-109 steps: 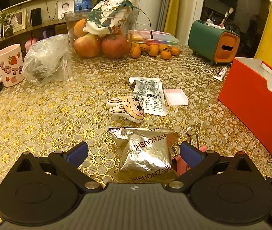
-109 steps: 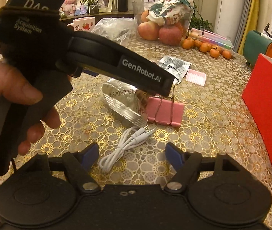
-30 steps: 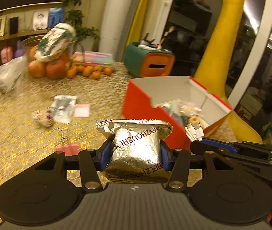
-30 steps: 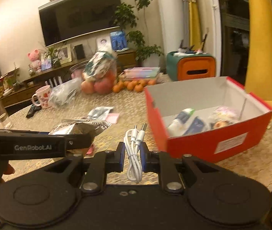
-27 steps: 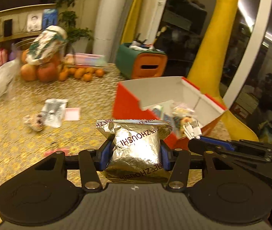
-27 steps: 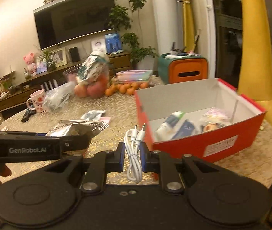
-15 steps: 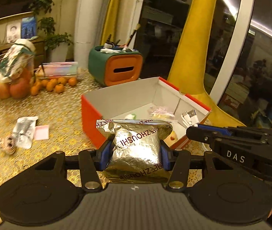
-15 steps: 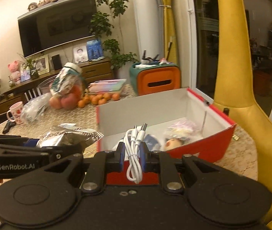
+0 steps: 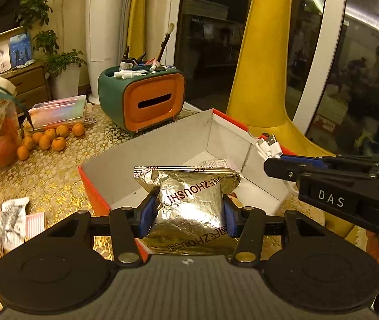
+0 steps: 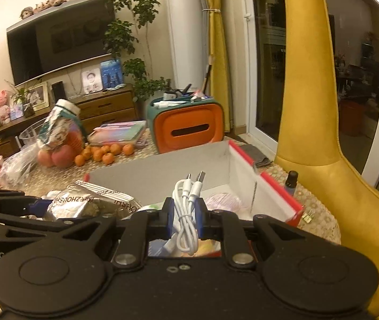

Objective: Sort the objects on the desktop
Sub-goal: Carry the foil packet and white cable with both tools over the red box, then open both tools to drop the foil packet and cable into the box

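My left gripper (image 9: 188, 213) is shut on a crinkled silver foil packet (image 9: 189, 200) and holds it above the near edge of the open red box (image 9: 162, 146). My right gripper (image 10: 185, 218) is shut on a coiled white USB cable (image 10: 186, 208) over the same box (image 10: 242, 165); it also shows in the left wrist view (image 9: 290, 166), at the box's right side. The foil packet shows at the left of the right wrist view (image 10: 88, 200). Small packets lie inside the box, partly hidden.
A green and orange tissue box (image 9: 146, 101) stands behind the red box. Small oranges (image 9: 48, 138) and a pink case (image 9: 58, 112) lie at the back left. A printed sachet (image 9: 10, 221) and a pink item (image 9: 34, 221) lie on the gold tablecloth at left. A yellow chair (image 10: 322, 146) stands at right.
Both grippers picked up their objects from the table and carried them right to the red box. In the last half second both have closed in over its opening.
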